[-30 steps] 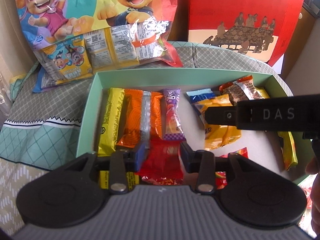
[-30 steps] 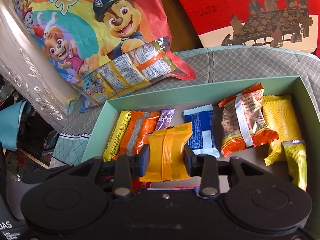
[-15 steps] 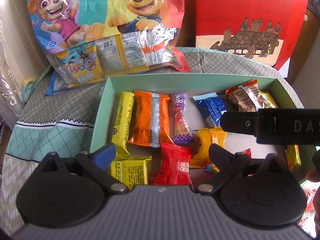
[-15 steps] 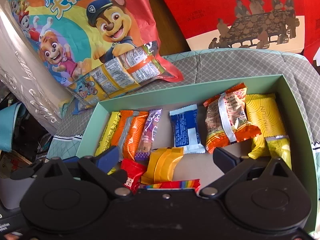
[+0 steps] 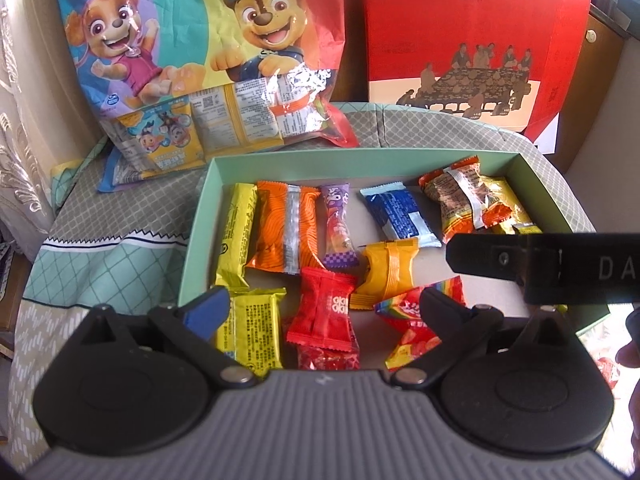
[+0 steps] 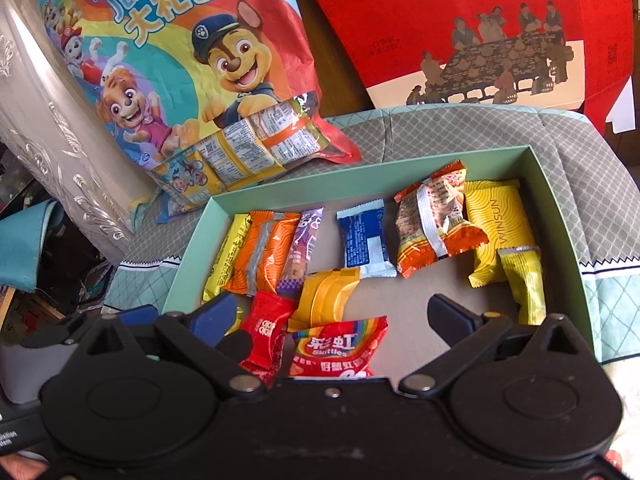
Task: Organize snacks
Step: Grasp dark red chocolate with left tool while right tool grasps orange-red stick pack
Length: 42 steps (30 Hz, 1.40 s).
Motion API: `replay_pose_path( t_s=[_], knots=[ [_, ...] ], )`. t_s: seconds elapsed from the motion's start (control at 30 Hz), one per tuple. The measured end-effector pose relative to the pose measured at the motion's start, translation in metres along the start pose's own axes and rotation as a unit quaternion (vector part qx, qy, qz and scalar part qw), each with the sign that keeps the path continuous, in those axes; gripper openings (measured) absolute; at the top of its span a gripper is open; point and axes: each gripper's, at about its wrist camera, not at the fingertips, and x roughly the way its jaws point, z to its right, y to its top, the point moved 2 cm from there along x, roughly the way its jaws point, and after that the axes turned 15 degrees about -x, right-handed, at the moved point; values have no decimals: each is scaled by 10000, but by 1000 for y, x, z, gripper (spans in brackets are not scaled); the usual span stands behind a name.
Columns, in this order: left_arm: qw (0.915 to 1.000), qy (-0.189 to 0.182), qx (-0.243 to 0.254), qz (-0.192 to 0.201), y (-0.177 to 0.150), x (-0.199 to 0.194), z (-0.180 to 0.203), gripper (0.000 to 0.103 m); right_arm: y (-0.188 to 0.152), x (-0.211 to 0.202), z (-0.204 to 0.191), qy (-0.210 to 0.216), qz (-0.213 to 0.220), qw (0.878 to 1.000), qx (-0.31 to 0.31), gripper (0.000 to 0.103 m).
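A mint green box point(image 5: 280, 156) point(image 6: 360, 176) holds several wrapped snacks. My left gripper point(image 5: 324, 308) is open above its near edge; a red packet point(image 5: 324, 312) lies loose below and between the fingers, beside a yellow packet point(image 5: 252, 328). My right gripper point(image 6: 331, 312) is open too, over an orange-yellow packet point(image 6: 326, 294) and a rainbow Skittles bag point(image 6: 340, 346), both flat on the box floor. In the left wrist view the right gripper's black body point(image 5: 540, 264) crosses the right side and hides part of the yellow snacks there.
A large cartoon-dog snack bag point(image 5: 200, 60) leans behind the box, and a red gift box point(image 5: 472, 40) stands at the back right. A quilted grey-green cloth point(image 5: 120, 216) covers the surface. A curtain point(image 6: 60, 140) hangs at the left, with clutter below it.
Both grippers went from shut to wide open and drew back and up. The left let go of the red packet, the right of the orange-yellow packet; both now lie in the box.
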Motion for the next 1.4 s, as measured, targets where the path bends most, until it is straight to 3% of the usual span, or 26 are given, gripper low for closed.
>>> replay_pose_path(
  t_s=[0.27,0.57,0.77,0.93,1.27,1.4],
  knots=[
    [9998,-136,139,-56,-28,-26,7,103,-25,-38,4,-10,65,10000,15,103],
    [9986,-275,238,-391,-72,-29,20,103,-70,-75,30,-277,0,9994,197,103],
    [9972,-217,330,-639,-94,-17,26,103,-112,-82,64,-506,-247,9963,644,103],
    [9968,-118,266,-738,-96,-10,26,103,-126,-75,84,-566,-264,9944,849,102],
    [9960,72,88,-888,-92,9,31,103,-143,-50,108,-588,-489,9949,656,69],
    [9955,190,77,-929,-92,26,39,103,-156,-54,102,-398,-635,9953,618,67]
  ],
)
